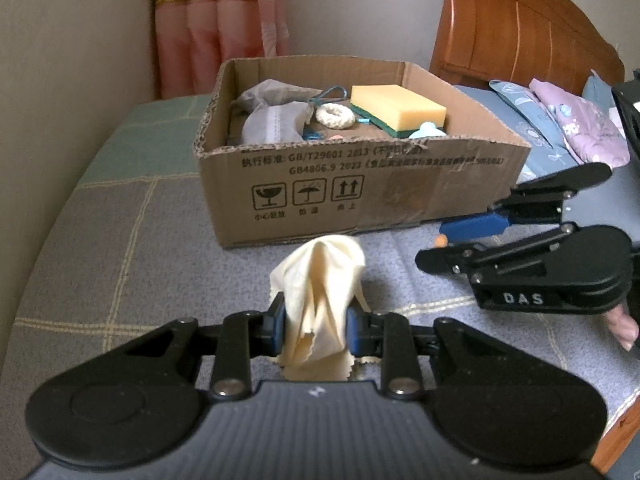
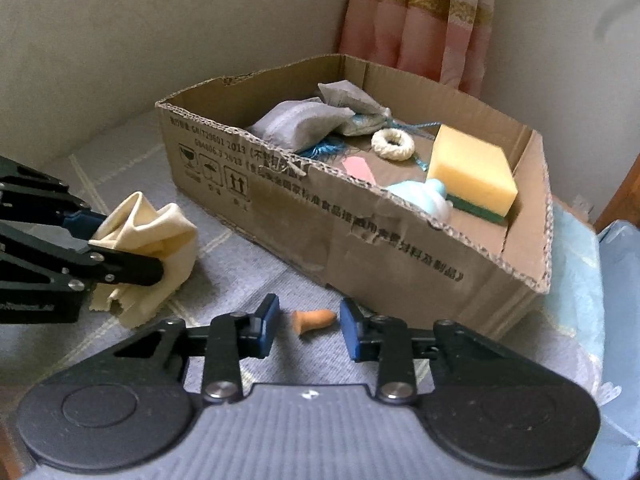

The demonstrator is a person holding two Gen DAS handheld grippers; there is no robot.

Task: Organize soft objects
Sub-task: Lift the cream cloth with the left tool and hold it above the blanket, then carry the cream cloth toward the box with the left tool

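My left gripper [image 1: 315, 326] is shut on a crumpled cream cloth [image 1: 320, 280], held just above the bed in front of the cardboard box [image 1: 360, 184]. The cloth [image 2: 148, 236] and left gripper [image 2: 132, 248] also show in the right wrist view. My right gripper [image 2: 306, 326] is open, its fingers on either side of a small orange earplug [image 2: 312, 319] lying on the bed beside the box [image 2: 400, 240]. The box holds a yellow sponge [image 2: 472, 170], grey pouches [image 2: 296, 124], a white knitted ring [image 2: 393, 143] and a pale blue item [image 2: 428, 196].
A grey checked bedsheet [image 1: 120, 248] covers the bed. Pillows [image 1: 568, 124] and a wooden headboard [image 1: 520, 28] lie to the right. A pink curtain [image 1: 216, 28] and wall stand behind the box. The right gripper [image 1: 472, 240] is at the right of the left wrist view.
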